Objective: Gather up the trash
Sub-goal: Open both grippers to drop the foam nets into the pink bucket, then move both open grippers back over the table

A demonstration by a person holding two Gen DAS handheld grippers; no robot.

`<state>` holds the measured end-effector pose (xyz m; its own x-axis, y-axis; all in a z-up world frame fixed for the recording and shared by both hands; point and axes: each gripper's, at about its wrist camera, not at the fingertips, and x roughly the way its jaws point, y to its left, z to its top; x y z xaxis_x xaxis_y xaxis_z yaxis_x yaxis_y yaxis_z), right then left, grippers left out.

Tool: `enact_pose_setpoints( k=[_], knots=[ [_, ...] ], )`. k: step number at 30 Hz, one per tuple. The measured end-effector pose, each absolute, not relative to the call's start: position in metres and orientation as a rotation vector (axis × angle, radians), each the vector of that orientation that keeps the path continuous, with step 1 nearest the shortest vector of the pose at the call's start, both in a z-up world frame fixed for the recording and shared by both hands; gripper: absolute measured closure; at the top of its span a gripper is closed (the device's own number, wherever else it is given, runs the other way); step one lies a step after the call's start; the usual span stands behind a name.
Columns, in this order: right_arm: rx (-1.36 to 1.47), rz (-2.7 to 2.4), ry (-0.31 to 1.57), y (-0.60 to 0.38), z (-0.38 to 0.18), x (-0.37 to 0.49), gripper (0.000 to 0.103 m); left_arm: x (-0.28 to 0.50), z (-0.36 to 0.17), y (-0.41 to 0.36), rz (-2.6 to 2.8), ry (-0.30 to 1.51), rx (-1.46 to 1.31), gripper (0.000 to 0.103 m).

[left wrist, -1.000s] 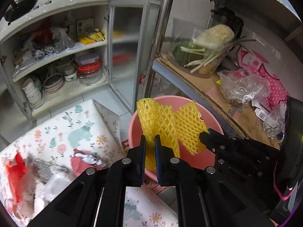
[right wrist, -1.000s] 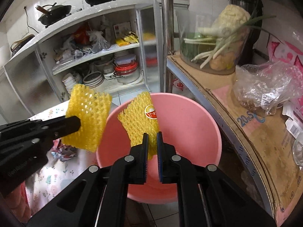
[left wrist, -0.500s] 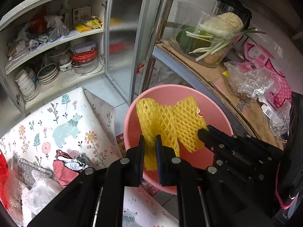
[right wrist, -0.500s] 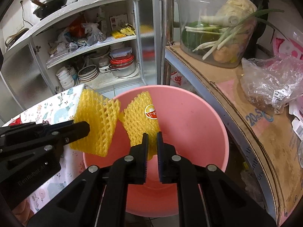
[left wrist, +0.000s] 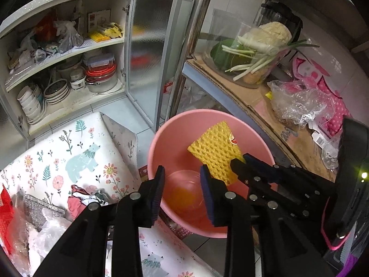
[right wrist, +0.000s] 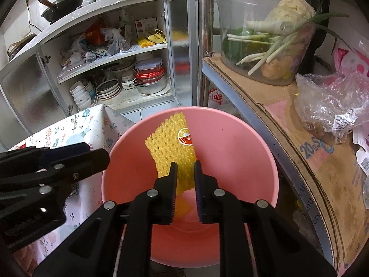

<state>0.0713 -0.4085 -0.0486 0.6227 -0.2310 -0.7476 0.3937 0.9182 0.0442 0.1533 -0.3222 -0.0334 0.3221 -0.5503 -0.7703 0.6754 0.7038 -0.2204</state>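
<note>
Inside pink basin: yellow foam net.

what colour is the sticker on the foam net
Red and white, on the yellow foam net; the sticker shows best in the right wrist view.

A home kitchen: woks atop an open cupboard of stacked bowls and pots, scallions nearby.
</note>
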Motion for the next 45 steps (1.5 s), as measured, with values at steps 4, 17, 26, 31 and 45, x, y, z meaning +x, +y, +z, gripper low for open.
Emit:
enact_pose_setpoints(
  k=[4, 17, 26, 31, 45],
  knots=[
    [0.207, -0.361, 0.817, -0.408, -0.044, 0.071, 0.08, 0.15, -0.025, -0.317, -0.807, 0.932, 0.142, 0.072],
    [0.131, -0.378, 0.761, -0.382, -0.023, 0.06, 0.075, 0.132, -0.001, -0.275, -0.773, 0.883, 0.117, 0.071],
    [0.099, -0.37, 0.719, -0.344, 0.0, 0.042, 0.075, 0.113, 0.02, -0.229, -0.723, 0.837, 0.089, 0.068],
    [0.086, -0.347, 0.7, -0.322, 0.011, 0.032, 0.075, 0.099, 0.029, -0.202, -0.695, 0.821, 0.069, 0.067],
    [0.046, -0.307, 0.693, -0.278, 0.021, 0.017, 0.075, 0.064, 0.038, -0.149, -0.628, 0.794, 0.055, 0.066]
  ],
)
